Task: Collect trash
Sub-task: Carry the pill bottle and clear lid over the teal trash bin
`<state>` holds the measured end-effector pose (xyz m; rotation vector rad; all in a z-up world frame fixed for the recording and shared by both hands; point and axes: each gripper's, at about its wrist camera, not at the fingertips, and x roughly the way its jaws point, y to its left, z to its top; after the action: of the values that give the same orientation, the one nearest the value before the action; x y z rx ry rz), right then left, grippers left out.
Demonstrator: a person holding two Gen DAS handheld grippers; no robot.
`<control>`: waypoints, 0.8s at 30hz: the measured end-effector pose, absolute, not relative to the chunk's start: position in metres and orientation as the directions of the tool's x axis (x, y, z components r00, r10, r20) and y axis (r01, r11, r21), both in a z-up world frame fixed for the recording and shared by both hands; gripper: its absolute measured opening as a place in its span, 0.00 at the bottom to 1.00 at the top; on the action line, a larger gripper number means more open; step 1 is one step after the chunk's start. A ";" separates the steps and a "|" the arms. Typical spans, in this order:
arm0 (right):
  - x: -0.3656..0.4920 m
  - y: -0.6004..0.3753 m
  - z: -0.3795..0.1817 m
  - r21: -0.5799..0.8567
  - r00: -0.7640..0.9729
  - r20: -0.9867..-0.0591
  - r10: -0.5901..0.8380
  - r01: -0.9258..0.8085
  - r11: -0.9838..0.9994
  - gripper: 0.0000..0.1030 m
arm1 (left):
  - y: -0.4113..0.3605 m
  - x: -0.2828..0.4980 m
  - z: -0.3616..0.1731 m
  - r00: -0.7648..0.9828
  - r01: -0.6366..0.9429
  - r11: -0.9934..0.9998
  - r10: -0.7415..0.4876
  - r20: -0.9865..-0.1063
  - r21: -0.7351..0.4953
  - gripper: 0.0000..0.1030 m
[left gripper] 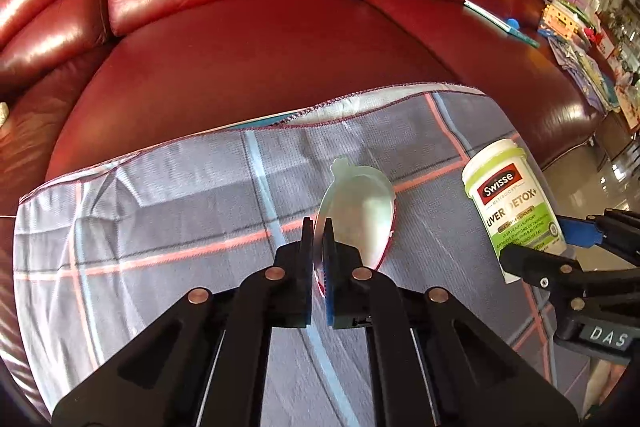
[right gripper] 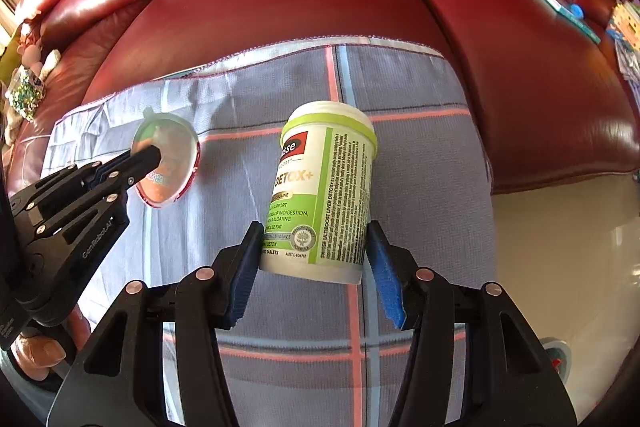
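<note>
The left gripper [left gripper: 318, 227] was closed on the near rim of a thin foil-and-plastic lid [left gripper: 360, 211], its fingers [left gripper: 307, 239] pinching the edge so the disc stood tilted on the plaid cloth [left gripper: 180, 207] spread over the red leather sofa [left gripper: 240, 47]. The lid looked very light and flimsy (likely to bend or slip if squeezed anywhere but the stiffer rim), so an edge pinch seemed the right hold.

To its right, the right gripper [right gripper: 314, 263] stood about half open around the base of a white-and-green supplement bottle [right gripper: 324, 187], which leaned on the cloth with its cap at the far end. Its blue pads [right gripper: 386, 283] sat just beside the bottle's sides, though I could not tell whether they pressed on it. The bottle appeared rigid, smooth and possibly light, best taken across its body.
</note>
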<state>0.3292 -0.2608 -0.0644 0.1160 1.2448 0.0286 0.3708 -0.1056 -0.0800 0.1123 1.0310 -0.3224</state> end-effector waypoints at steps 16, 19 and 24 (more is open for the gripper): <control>0.194 -0.287 -0.035 0.215 0.373 -0.911 0.177 0.063 0.974 0.50 | -0.091 0.238 -0.039 0.480 0.383 0.921 -0.265 -0.837 -0.072 0.04; 0.163 -0.310 -0.026 0.229 0.388 -0.904 0.178 0.088 0.969 0.50 | -0.106 0.204 -0.034 0.470 0.419 0.905 -0.288 -0.835 -0.076 0.04; 0.110 -0.364 -0.008 0.216 0.422 -0.897 0.134 0.153 0.964 0.50 | -0.154 0.161 -0.031 0.431 0.501 0.861 -0.337 -0.837 -0.089 0.04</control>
<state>0.1097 -0.3642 -0.0078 0.2825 1.1397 -0.0124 0.1607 -0.1538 -0.0310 0.1838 0.9963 -0.5267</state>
